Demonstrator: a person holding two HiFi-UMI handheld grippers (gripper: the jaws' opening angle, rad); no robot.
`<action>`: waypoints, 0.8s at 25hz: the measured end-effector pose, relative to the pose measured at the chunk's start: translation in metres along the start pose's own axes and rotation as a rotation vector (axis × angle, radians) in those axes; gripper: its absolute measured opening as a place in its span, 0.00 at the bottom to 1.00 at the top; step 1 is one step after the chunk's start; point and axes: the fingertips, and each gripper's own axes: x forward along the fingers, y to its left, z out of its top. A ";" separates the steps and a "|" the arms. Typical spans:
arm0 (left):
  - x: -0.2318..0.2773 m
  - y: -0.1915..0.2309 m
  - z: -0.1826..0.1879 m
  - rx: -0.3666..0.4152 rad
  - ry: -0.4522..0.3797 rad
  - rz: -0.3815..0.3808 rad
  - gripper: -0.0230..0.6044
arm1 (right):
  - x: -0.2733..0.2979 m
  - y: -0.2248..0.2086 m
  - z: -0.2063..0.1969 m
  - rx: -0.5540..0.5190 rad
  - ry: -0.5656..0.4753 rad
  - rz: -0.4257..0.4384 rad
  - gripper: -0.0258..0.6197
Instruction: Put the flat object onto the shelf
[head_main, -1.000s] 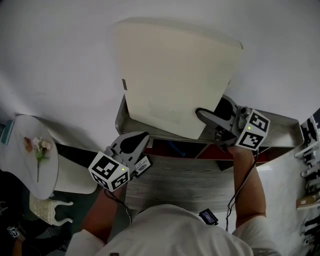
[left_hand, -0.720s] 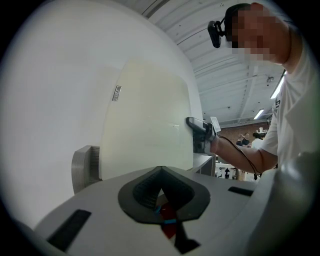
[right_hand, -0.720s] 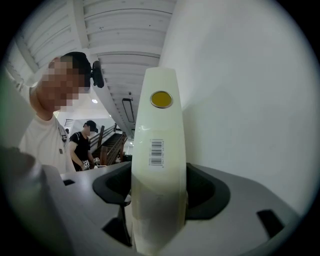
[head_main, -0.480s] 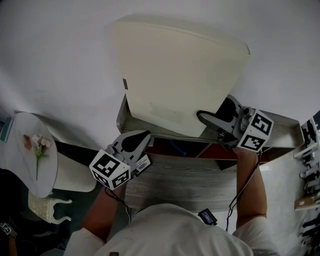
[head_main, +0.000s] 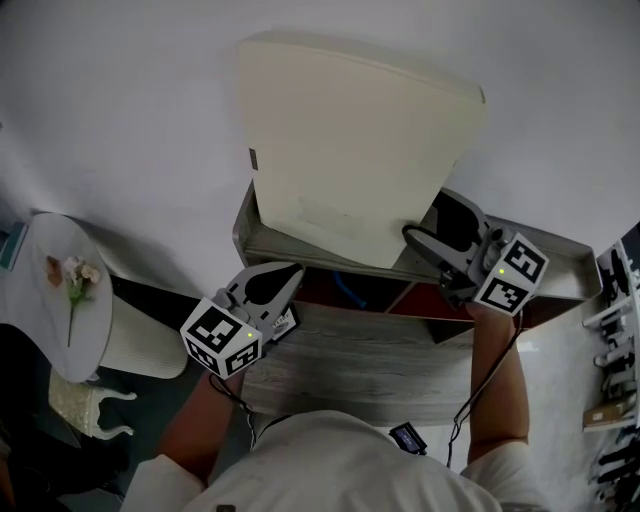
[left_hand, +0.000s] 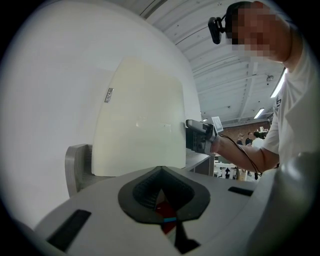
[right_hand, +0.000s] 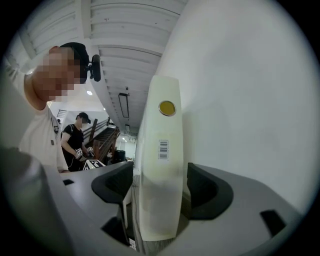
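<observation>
While the right claw (head_main: 420, 240) grips the lower right edge of the flat object (head_main: 350, 150), with its 2 jaws pressed on either face, the cream panel stands upright on its bottom edge on top of the shelf (head_main: 562, 262), close against the white wall (head_main: 120, 100). I cannot tell whether it actually touches the wall. The left claw (head_main: 270, 287) is closed on nothing and hangs low at the shelf's front, apart from the panel. This looks like the final placing step, with the object on the shelf but not yet let go. The next move probably calls for leaning the panel steadily against the wall, then parting the jaws and withdrawing sideways without tipping it.
</observation>
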 end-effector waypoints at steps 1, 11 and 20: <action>-0.001 -0.003 0.000 0.003 -0.002 0.004 0.06 | -0.004 0.002 0.001 -0.003 -0.003 -0.006 0.53; -0.011 -0.045 -0.001 0.009 -0.012 0.041 0.06 | -0.047 0.026 -0.010 -0.039 0.005 -0.094 0.53; -0.028 -0.097 -0.013 -0.004 -0.031 0.079 0.06 | -0.091 0.081 -0.042 -0.129 0.009 -0.189 0.35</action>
